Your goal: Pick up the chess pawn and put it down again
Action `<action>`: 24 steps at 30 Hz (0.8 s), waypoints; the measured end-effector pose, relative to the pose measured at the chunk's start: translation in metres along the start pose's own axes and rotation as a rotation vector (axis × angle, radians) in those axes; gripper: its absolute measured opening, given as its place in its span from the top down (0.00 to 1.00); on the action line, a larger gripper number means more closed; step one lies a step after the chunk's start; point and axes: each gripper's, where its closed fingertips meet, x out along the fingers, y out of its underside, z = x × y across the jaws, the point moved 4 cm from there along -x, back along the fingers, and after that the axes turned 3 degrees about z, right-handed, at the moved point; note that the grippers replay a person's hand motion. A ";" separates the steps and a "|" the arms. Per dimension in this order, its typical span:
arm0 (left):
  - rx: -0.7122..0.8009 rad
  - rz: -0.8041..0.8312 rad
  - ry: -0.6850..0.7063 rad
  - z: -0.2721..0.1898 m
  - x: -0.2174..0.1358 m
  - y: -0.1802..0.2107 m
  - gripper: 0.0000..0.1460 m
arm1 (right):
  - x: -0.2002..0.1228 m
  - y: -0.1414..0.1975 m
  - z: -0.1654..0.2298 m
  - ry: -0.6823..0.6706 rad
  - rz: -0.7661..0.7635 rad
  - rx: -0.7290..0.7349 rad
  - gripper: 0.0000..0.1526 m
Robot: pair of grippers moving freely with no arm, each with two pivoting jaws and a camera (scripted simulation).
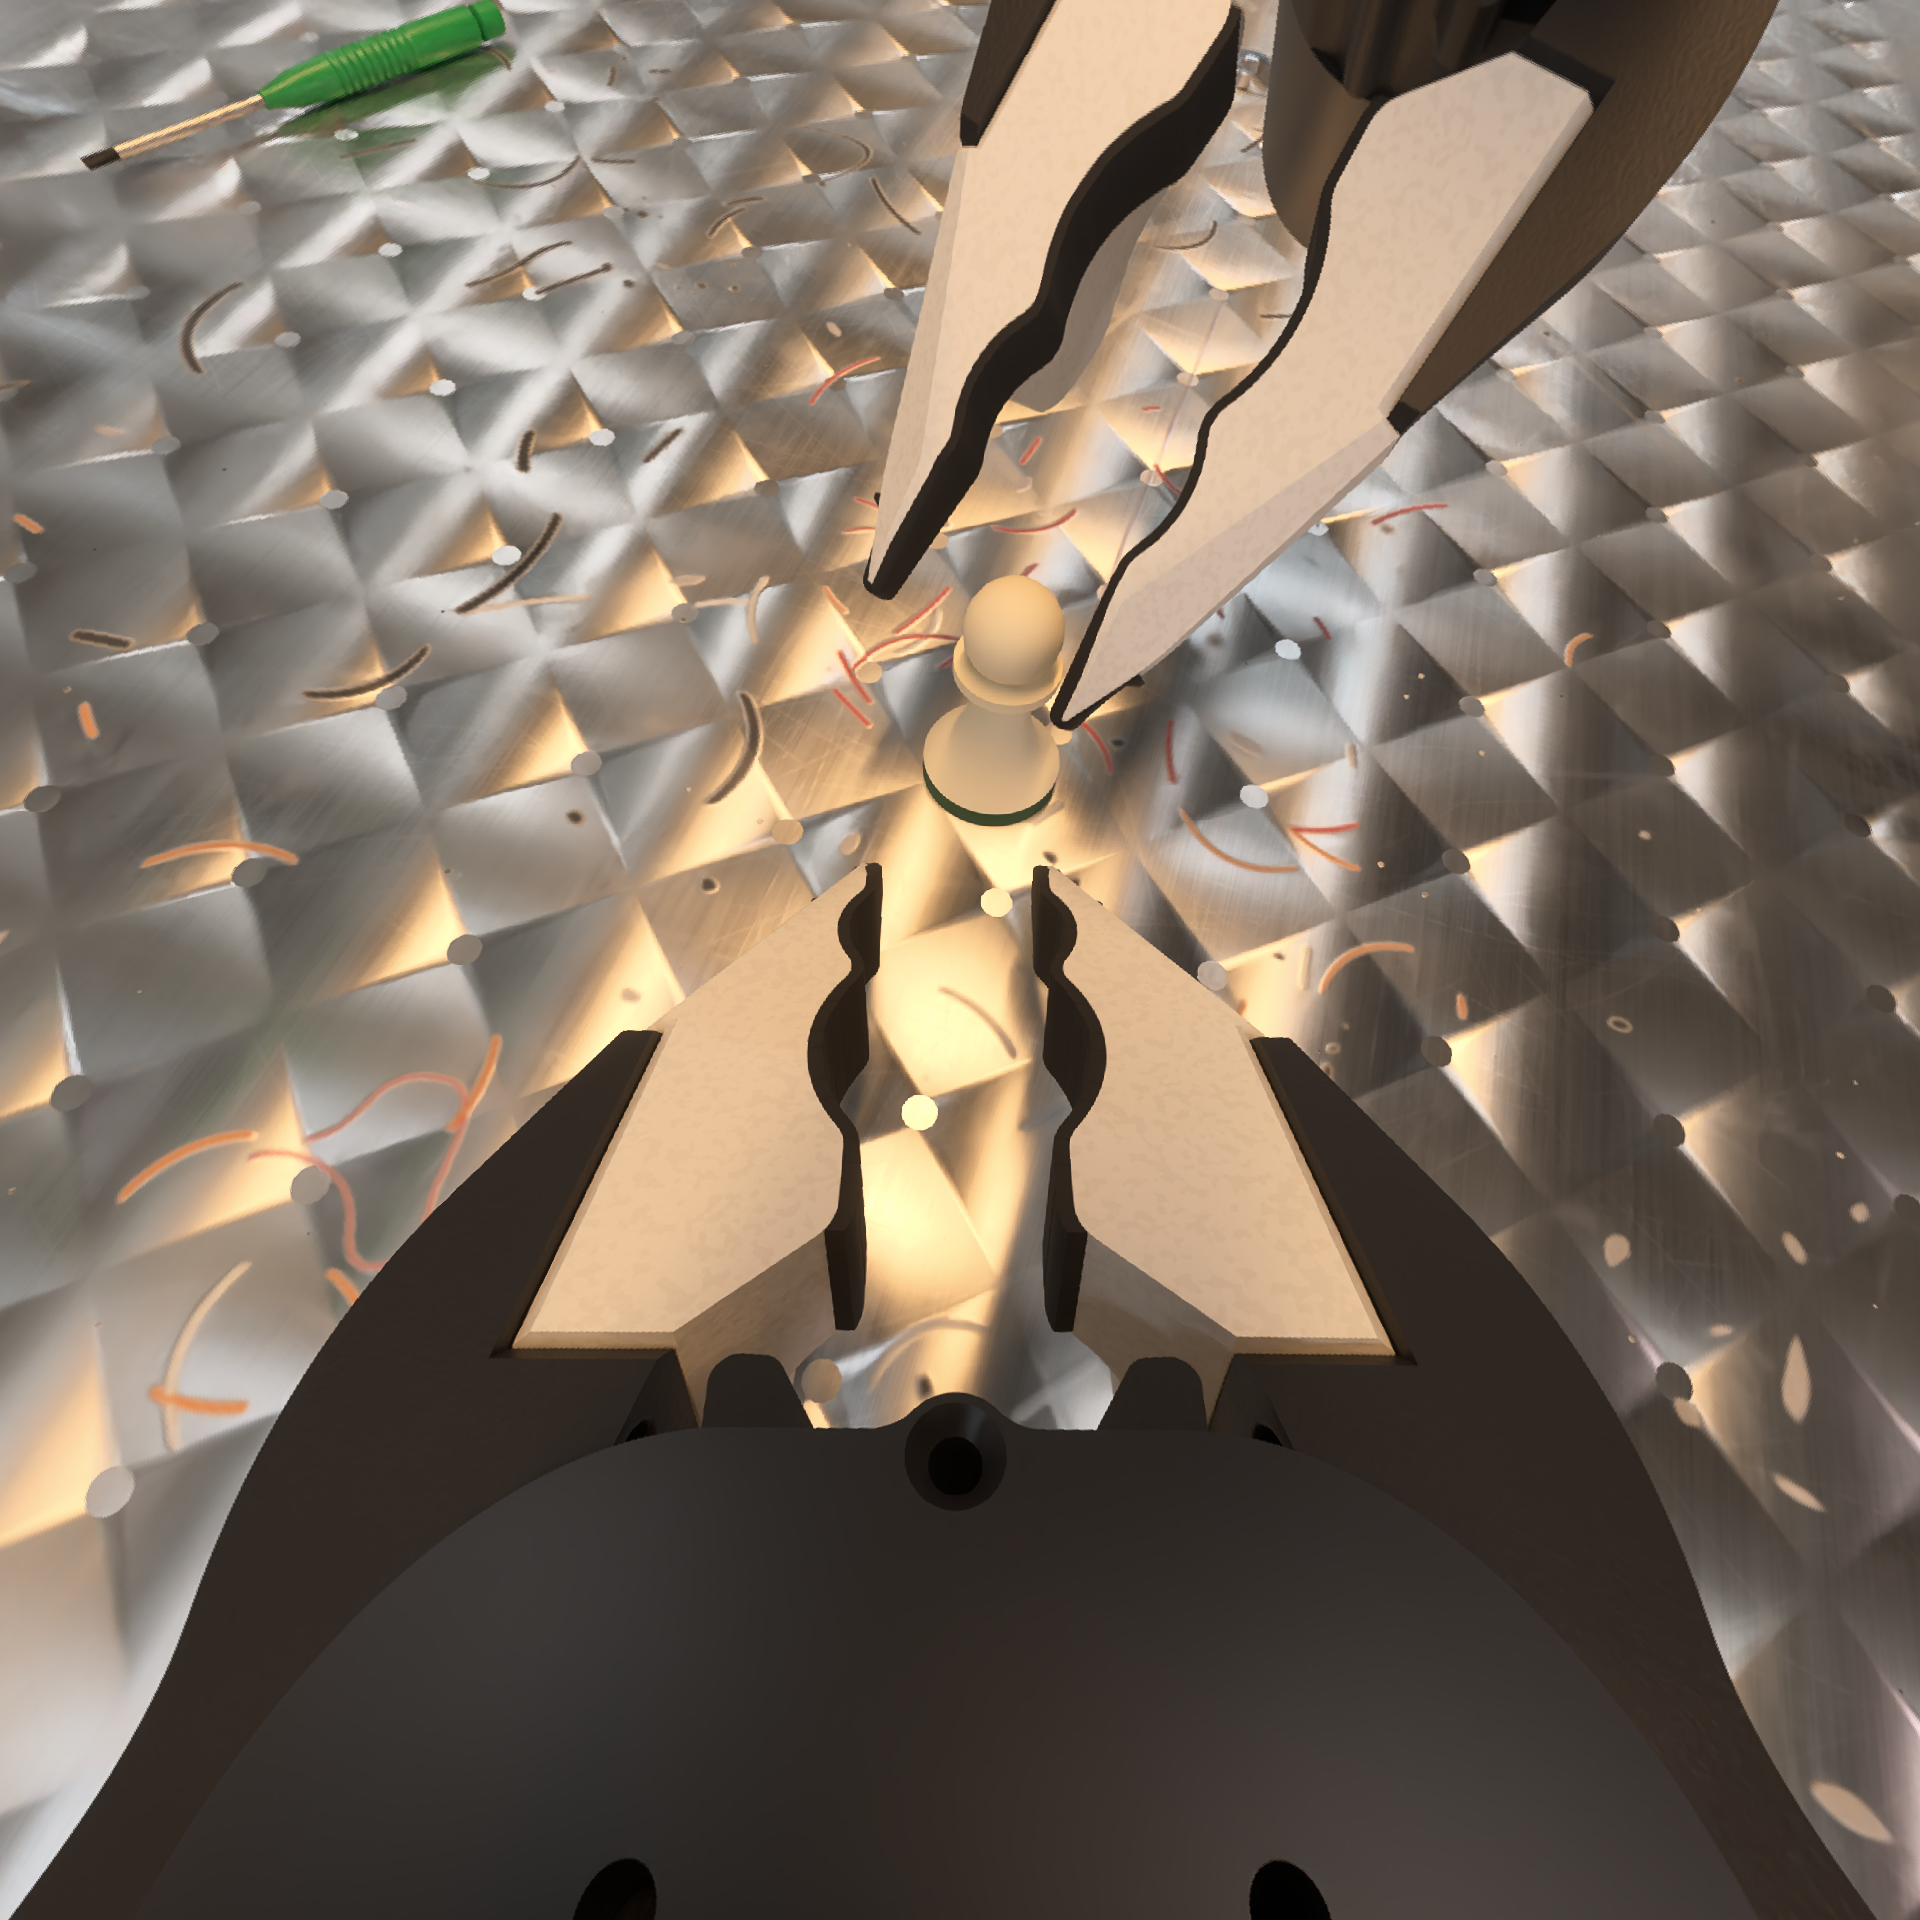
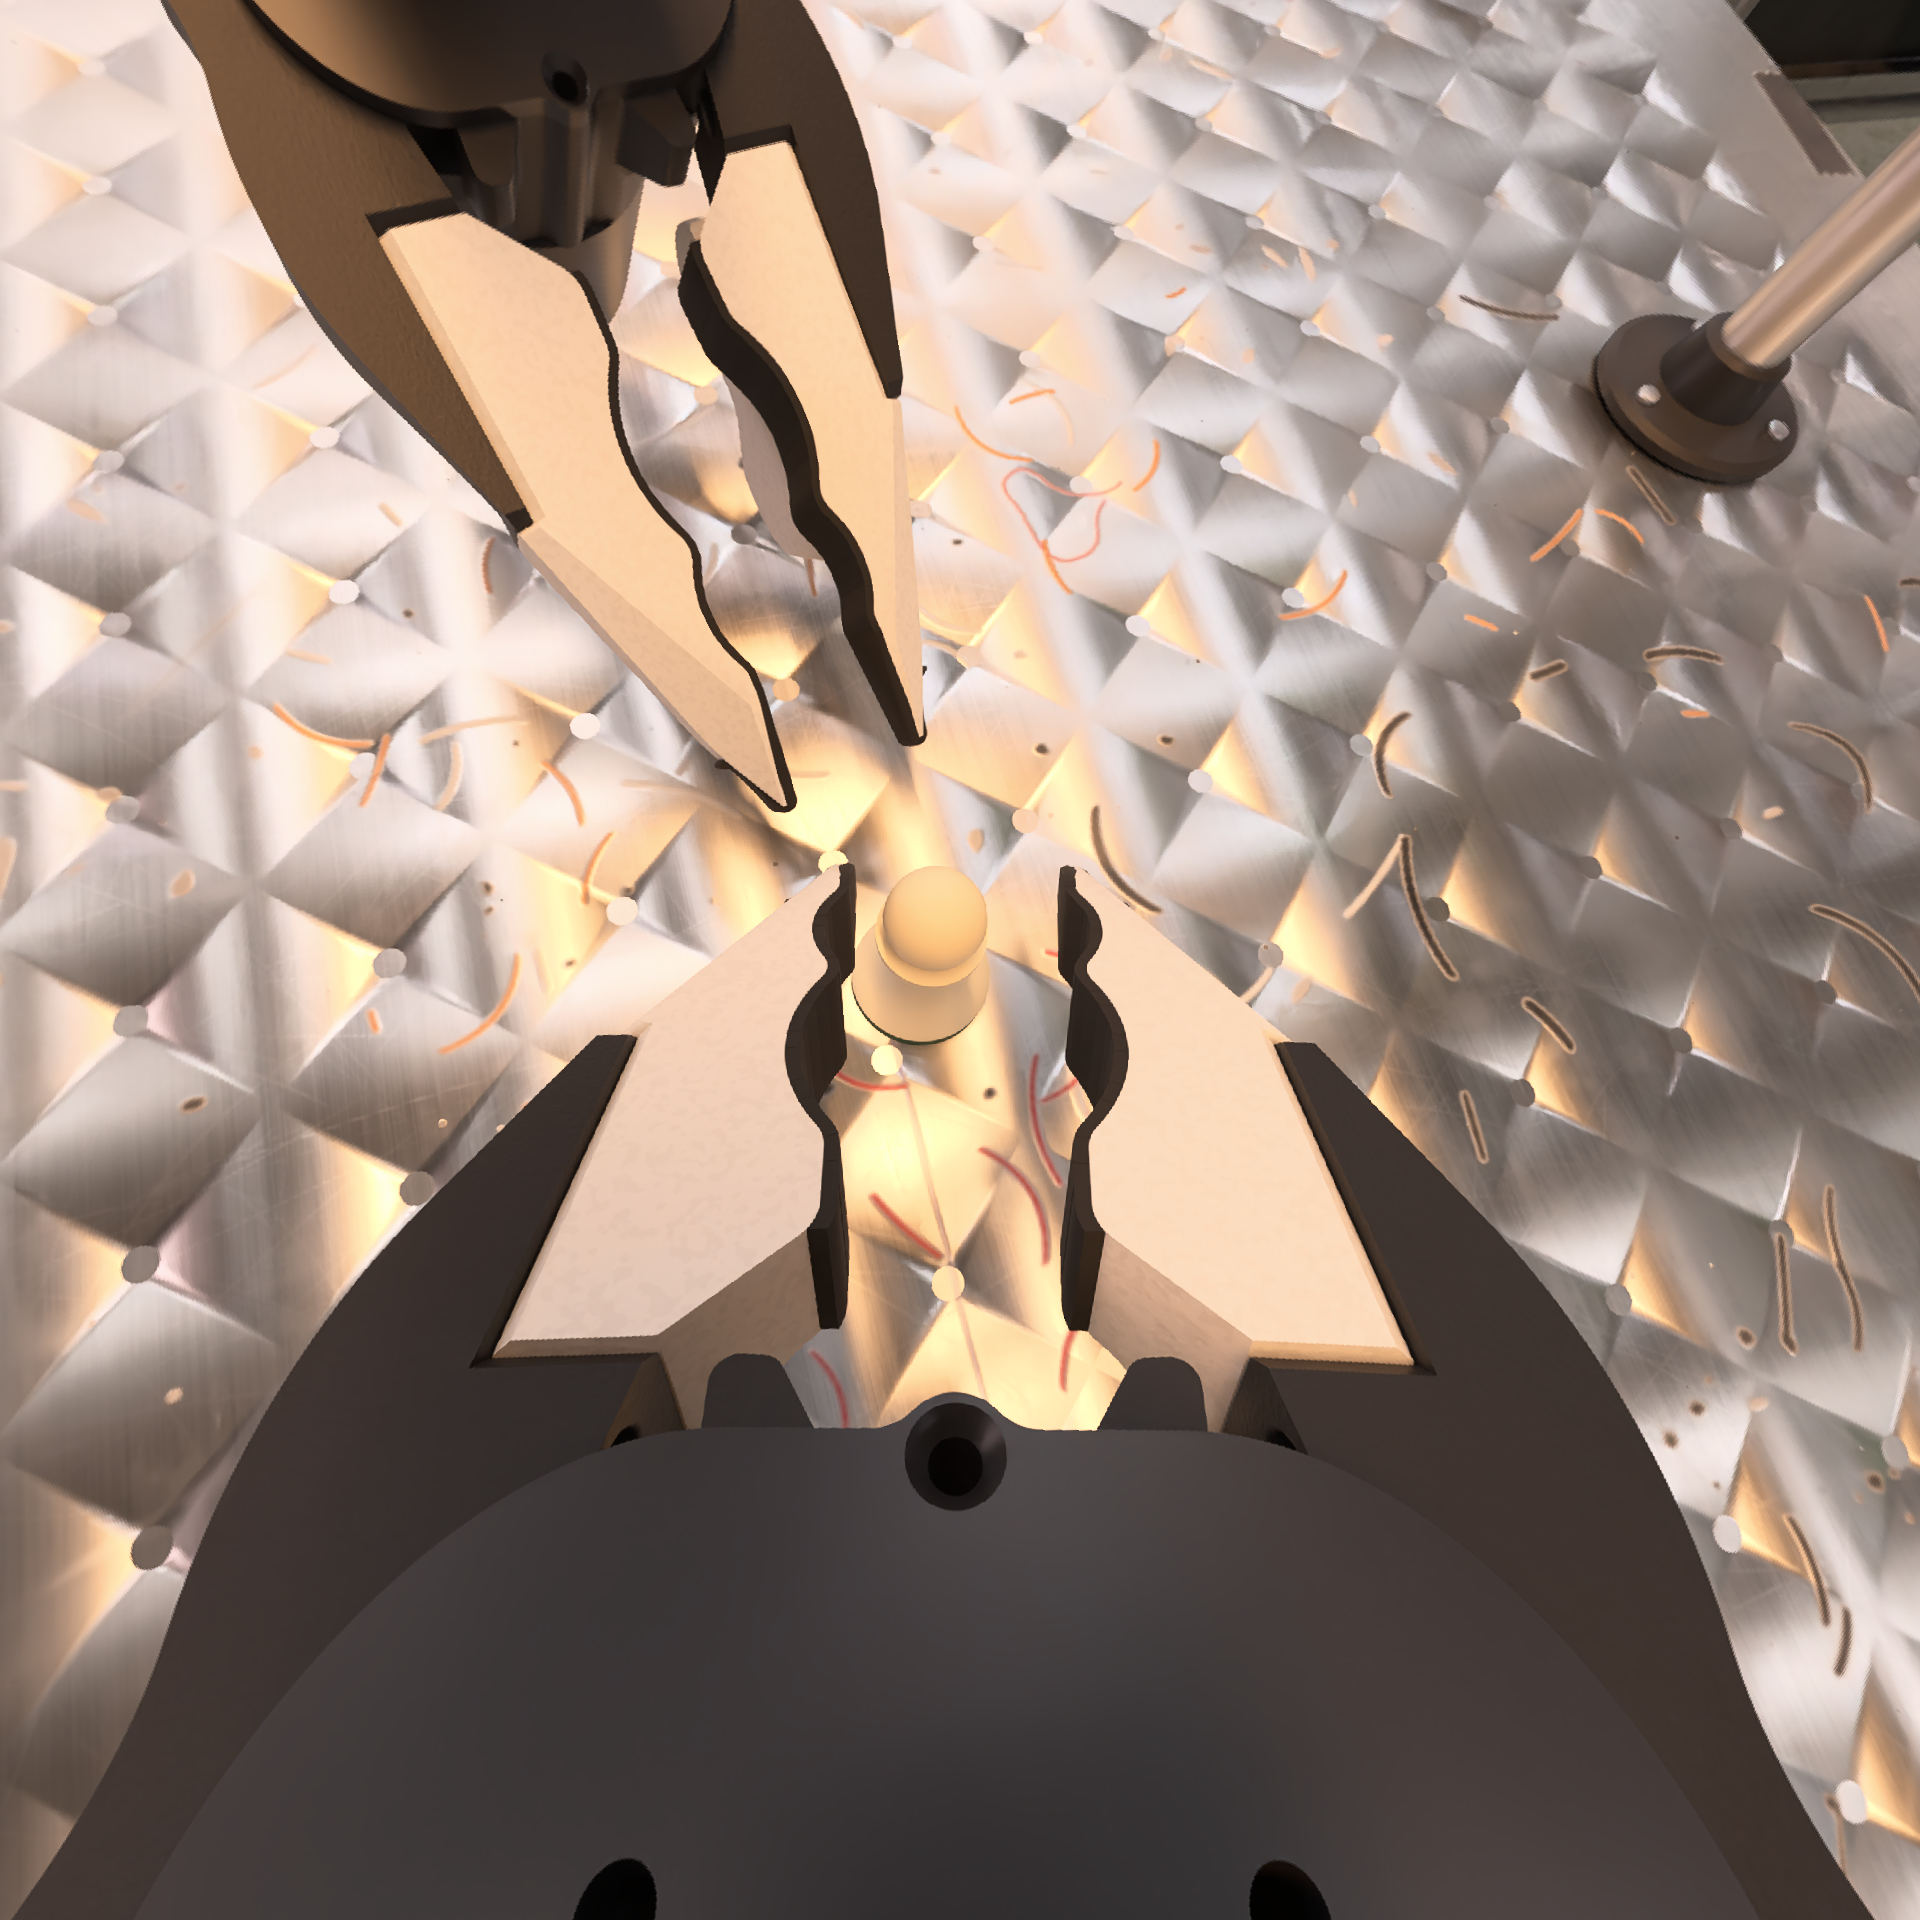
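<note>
A: Item one, the chess pawn (image 1: 992, 717)?

B: Cream body, round head, dark green band at the foot. It stands upright on the metal table (image 1: 416, 644), just ahead of the left gripper (image 1: 956, 883) fingertips and in line with the gap between them.

A: Item two, the left gripper?

B: Cream fingers with dark wavy inner edges on a dark body. The jaws stand parted with a clear gap, nothing between them, only bare table showing through. In the right wrist view the left gripper (image 2: 847, 774) comes down from above, tips short of the pawn (image 2: 925, 961) and apart from it.

A: Item three, the right gripper (image 2: 956, 883)?

B: Same make. Jaws wide apart, with the pawn standing between the fingertips, closer to the finger on the view's left side. Whether that finger touches the pawn, I cannot tell. A plain gap shows on the other side. It grips nothing. In the left wrist view the right gripper (image 1: 971, 655) reaches down from the far side, one tip just beside the pawn's collar.

A: Other stock?

B: A green-handled screwdriver (image 1: 312, 83), lying flat well beyond the left gripper, off to its left. A metal post on a dark round flange (image 2: 1704, 400), far ahead and right of the right gripper. Table: patterned brushed metal with small holes and scattered curved shavings.
</note>
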 end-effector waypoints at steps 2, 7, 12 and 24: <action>0.002 0.002 0.000 0.000 0.000 0.000 0.80 | -0.002 -0.001 -0.001 -0.002 -0.004 0.004 0.75; 0.002 0.002 0.001 0.000 0.000 0.000 0.80 | -0.006 -0.001 0.001 -0.022 -0.011 0.009 0.74; 0.010 0.008 0.001 -0.001 0.001 0.000 0.81 | -0.007 0.000 0.003 -0.025 -0.004 0.005 0.73; 0.122 0.111 0.025 0.001 0.025 -0.005 0.79 | 0.001 0.003 0.001 -0.084 0.033 0.054 0.87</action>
